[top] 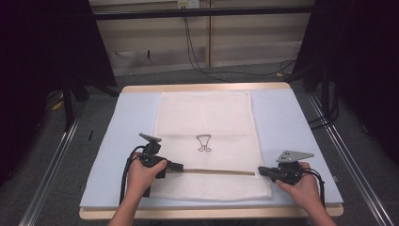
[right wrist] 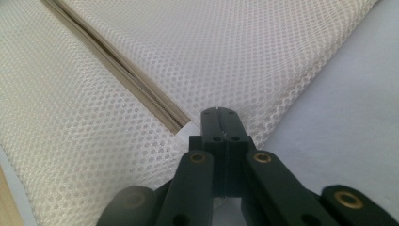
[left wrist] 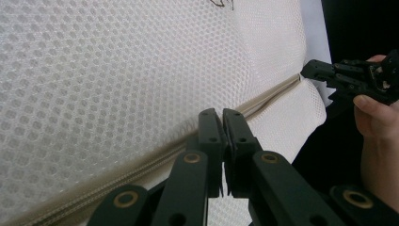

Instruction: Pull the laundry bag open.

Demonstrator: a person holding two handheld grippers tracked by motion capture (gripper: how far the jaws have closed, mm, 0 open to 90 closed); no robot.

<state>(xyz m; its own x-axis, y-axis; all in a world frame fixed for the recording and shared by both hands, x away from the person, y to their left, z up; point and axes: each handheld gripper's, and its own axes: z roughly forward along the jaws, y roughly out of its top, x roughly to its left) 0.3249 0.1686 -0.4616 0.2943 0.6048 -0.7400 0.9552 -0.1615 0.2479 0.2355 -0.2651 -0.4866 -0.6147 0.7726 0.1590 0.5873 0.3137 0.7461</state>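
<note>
A white mesh bag (top: 207, 117) with a small black drawing (top: 203, 142) lies flat on the pale blue mat (top: 282, 117). A beige zipper (top: 216, 171) runs across its near part and stands partly open. My left gripper (top: 180, 166) rests shut on the zipper's left stretch, its tips (left wrist: 222, 113) over the zipper (left wrist: 268, 96). My right gripper (top: 260, 170) is shut at the zipper's right end by the bag's edge. In the right gripper view its tips (right wrist: 219, 112) sit just beside the zipper's end (right wrist: 181, 125). I cannot see whether either one pinches anything.
The mat covers a wooden table (top: 202, 87) whose near edge lies under the person's forearms. Dark curtains and metal floor rails (top: 51, 160) flank both sides. Cables (top: 197, 56) trail on the floor behind. Bare mat (right wrist: 348, 103) lies right of the bag.
</note>
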